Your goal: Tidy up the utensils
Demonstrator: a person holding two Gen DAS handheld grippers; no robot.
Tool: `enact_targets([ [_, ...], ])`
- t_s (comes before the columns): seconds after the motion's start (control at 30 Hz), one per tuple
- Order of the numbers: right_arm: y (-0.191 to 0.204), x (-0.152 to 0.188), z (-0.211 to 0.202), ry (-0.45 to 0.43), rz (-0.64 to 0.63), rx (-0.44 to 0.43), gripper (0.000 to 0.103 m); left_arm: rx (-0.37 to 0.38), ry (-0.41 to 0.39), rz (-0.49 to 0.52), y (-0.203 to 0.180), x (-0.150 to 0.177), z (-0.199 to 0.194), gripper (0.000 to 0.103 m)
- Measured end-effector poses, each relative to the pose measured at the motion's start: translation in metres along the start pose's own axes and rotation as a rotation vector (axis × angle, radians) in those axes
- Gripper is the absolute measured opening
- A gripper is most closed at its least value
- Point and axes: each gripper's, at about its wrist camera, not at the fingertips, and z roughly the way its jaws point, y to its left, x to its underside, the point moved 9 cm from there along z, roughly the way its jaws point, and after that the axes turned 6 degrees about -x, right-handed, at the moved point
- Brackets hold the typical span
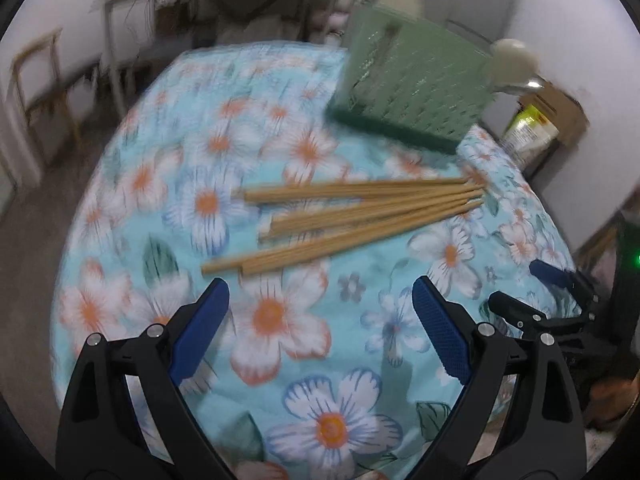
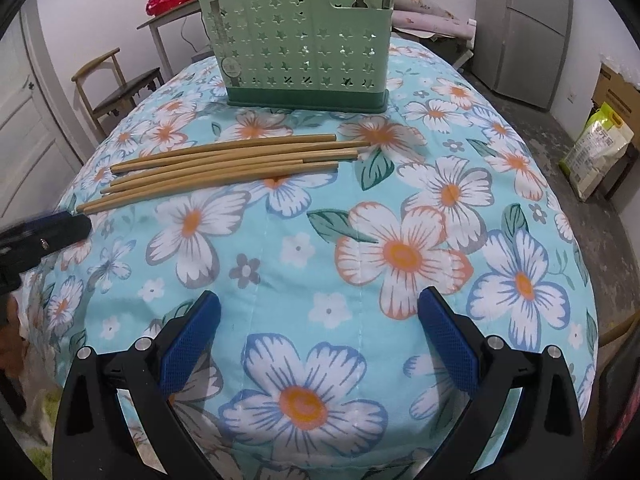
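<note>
Several wooden chopsticks (image 1: 356,216) lie loose on the floral tablecloth, also seen in the right wrist view (image 2: 228,164). A green perforated utensil holder (image 1: 412,92) stands at the table's far side; in the right wrist view (image 2: 304,40) it holds a few spoons. My left gripper (image 1: 320,292) is open and empty, just short of the chopsticks. My right gripper (image 2: 320,304) is open and empty, well short of the chopsticks. The right gripper shows at the right edge of the left wrist view (image 1: 532,288), and one left finger shows at the left edge of the right wrist view (image 2: 48,228).
The table (image 2: 400,248) is covered by a blue floral cloth. A wooden chair (image 2: 116,88) and a side table (image 2: 168,20) stand beyond on the left. A fridge (image 2: 532,28), a cardboard box and a bag (image 2: 596,144) stand on the right.
</note>
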Motion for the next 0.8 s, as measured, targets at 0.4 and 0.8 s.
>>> enact_targets([
  [0.4, 0.040, -0.042, 0.002, 0.003, 0.259, -0.540, 0.072, 0.010, -0.061, 0.185, 0.002, -0.083, 0.038, 0.040],
  [0.8, 0.031, -0.066, 0.062, 0.071, 0.678, -0.611, 0.021, 0.266, 0.256, -0.021, 0.007, -0.038, 0.081, 0.001],
])
